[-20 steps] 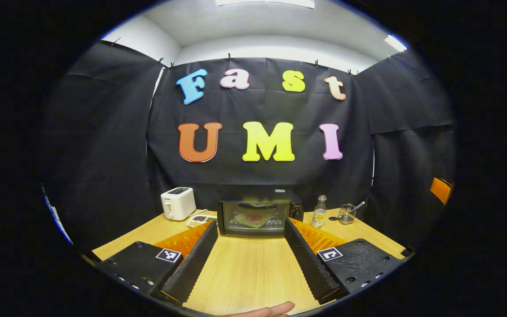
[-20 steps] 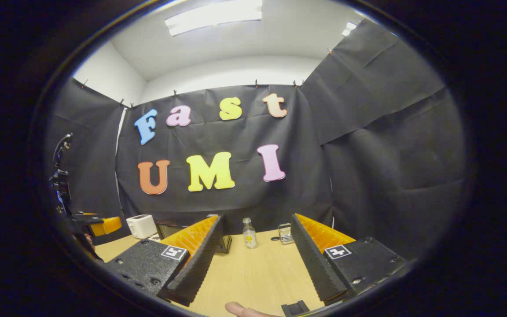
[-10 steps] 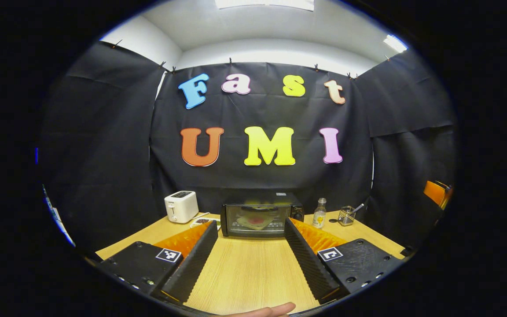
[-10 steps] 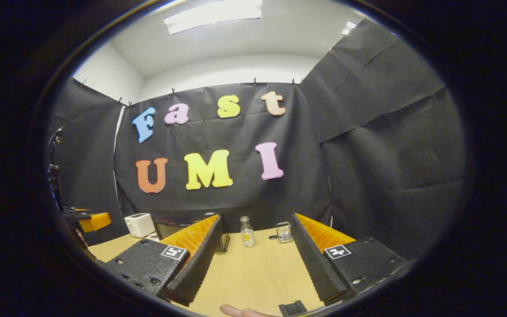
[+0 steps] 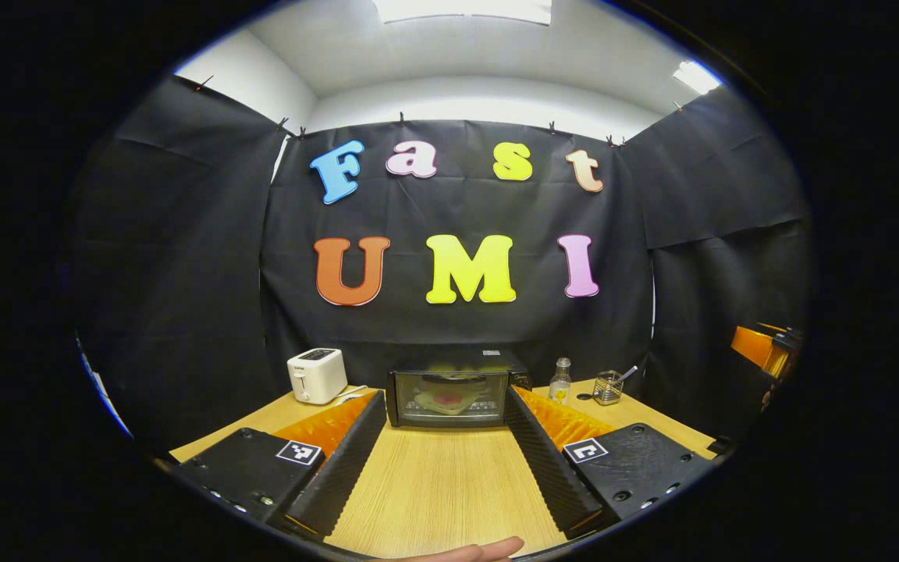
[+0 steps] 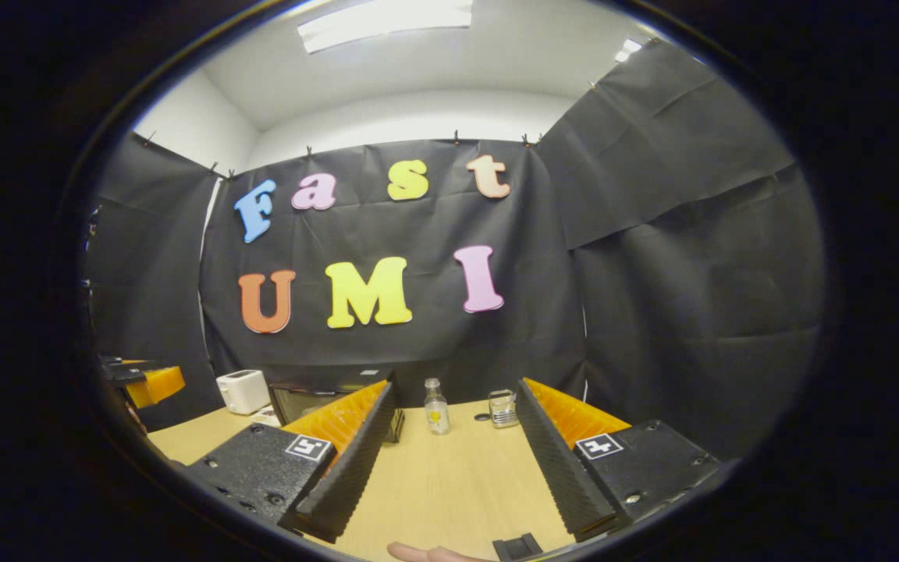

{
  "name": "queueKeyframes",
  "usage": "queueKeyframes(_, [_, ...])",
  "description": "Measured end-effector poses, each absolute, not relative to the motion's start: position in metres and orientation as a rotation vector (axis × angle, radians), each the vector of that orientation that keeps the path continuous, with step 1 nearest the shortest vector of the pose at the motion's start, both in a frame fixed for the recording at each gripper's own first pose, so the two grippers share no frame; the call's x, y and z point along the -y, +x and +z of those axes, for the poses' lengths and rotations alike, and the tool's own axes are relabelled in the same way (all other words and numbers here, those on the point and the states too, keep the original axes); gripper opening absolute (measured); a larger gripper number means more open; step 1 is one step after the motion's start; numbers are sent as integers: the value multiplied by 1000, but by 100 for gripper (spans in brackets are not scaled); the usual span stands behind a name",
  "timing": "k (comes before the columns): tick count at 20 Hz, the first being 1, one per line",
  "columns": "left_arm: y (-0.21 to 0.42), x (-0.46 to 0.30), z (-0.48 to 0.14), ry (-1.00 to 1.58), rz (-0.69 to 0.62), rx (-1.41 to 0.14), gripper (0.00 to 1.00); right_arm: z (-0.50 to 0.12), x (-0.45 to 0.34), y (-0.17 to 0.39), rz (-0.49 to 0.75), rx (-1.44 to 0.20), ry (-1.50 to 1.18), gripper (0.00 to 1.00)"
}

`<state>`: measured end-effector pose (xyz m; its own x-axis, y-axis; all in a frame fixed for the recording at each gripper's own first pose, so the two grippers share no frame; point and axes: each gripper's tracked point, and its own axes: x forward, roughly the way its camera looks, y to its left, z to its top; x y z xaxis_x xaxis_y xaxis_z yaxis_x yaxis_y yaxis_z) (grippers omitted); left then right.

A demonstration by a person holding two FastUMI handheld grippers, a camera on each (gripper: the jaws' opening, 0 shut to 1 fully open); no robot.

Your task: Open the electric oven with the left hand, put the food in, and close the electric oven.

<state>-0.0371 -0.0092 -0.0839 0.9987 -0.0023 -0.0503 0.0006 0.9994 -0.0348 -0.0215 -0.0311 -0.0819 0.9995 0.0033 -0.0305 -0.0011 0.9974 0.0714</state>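
Black oven (image 5: 449,396) shut, food (image 5: 445,400) inside

A pale wood-grain table (image 5: 434,484) carries a black box-shaped electric oven (image 5: 449,398) with a glass door, behind which a red-and-cream piece of food (image 5: 443,400) shows. Beside it stand a white plastic toaster (image 5: 317,375), a clear glass bottle (image 5: 559,382) with a yellow label, and a clear glass cup (image 5: 608,387).

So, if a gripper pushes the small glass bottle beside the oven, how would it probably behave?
The bottle stands upright, tall and narrow on a small base, so a push near its neck would likely tip it. It looks round, so once down it may roll across the smooth wooden table. It appears to be clear glass, so probably stiff, slippery and breakable.
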Motion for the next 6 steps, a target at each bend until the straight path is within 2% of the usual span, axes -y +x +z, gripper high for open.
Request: queueKeyframes(6, [-46,5,-73,-37,-3,-15,96,-77,24,-23,6,-28,21,96])
